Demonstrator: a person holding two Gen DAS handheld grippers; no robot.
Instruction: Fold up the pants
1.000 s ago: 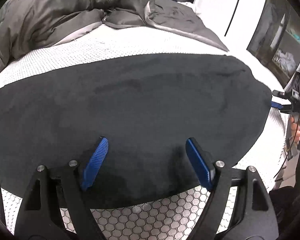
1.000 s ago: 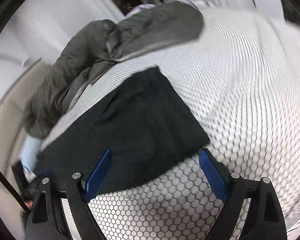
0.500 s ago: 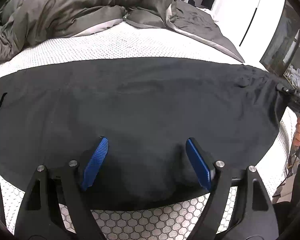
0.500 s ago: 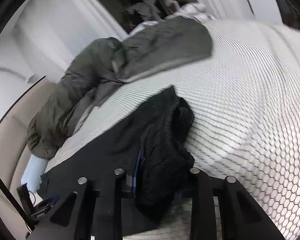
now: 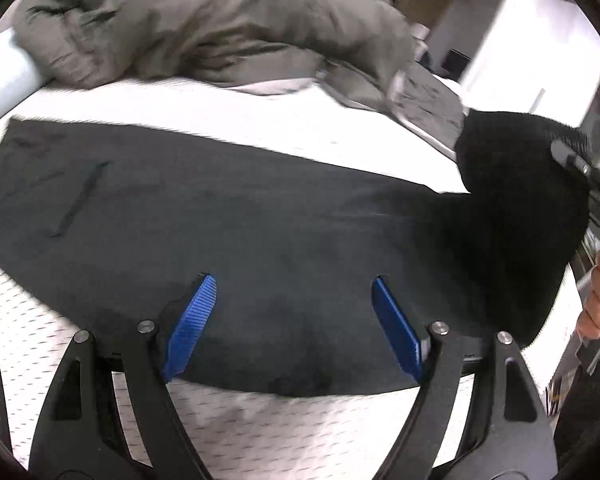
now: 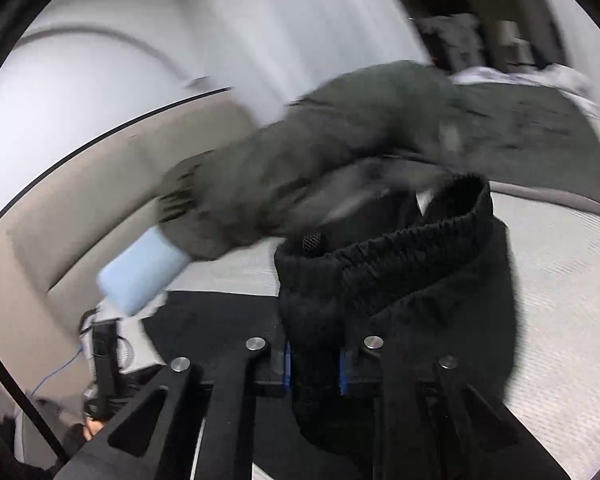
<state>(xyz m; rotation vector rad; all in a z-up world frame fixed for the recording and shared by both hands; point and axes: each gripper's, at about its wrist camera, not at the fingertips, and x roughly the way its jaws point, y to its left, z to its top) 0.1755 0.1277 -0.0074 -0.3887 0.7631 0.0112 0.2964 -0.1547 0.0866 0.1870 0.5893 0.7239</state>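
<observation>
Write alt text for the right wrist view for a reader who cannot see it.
The right gripper is closing its blue pads on a bunched end of the black pants, lifted above the white mattress. A rumpled grey duvet lies behind, blurred.

Black pants [image 5: 260,248] spread flat across the bed's near edge; ribbed cuff end [image 6: 380,280] lifted, bunched, off the mattress.
</observation>
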